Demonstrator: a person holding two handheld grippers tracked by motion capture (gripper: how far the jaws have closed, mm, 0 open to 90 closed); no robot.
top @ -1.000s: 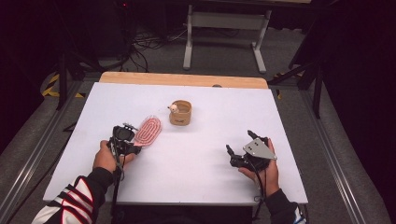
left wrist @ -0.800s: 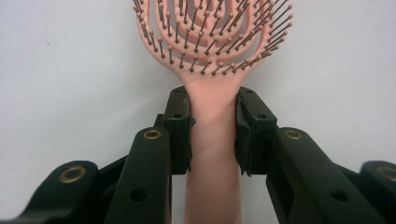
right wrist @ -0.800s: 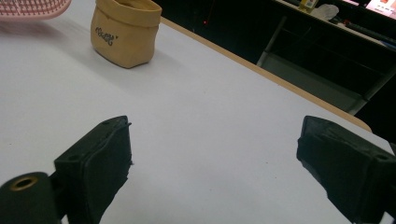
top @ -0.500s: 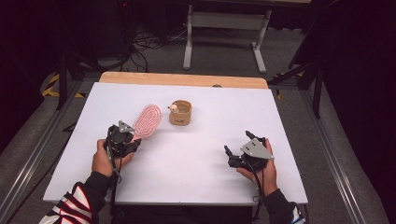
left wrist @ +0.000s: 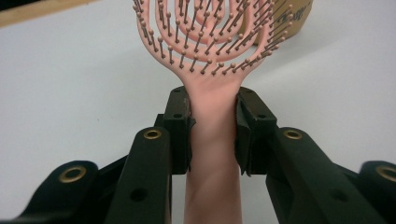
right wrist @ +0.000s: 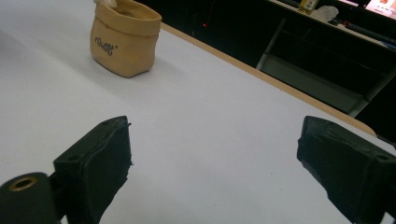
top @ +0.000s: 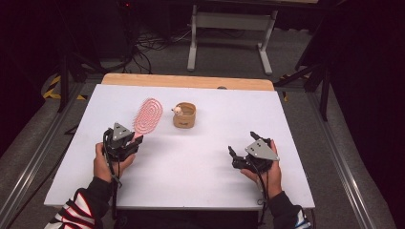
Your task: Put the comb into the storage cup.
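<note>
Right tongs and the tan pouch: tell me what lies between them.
Nothing: in the high view, bare white table runs from the right tongs to the pouch.

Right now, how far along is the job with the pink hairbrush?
Done: the left gripper has its jaws shut on the pink hairbrush at the handle. In hand: the brush head points toward the tan pouch. Left: probably delivering it there; the right gripper waits open, holding nothing.
</note>
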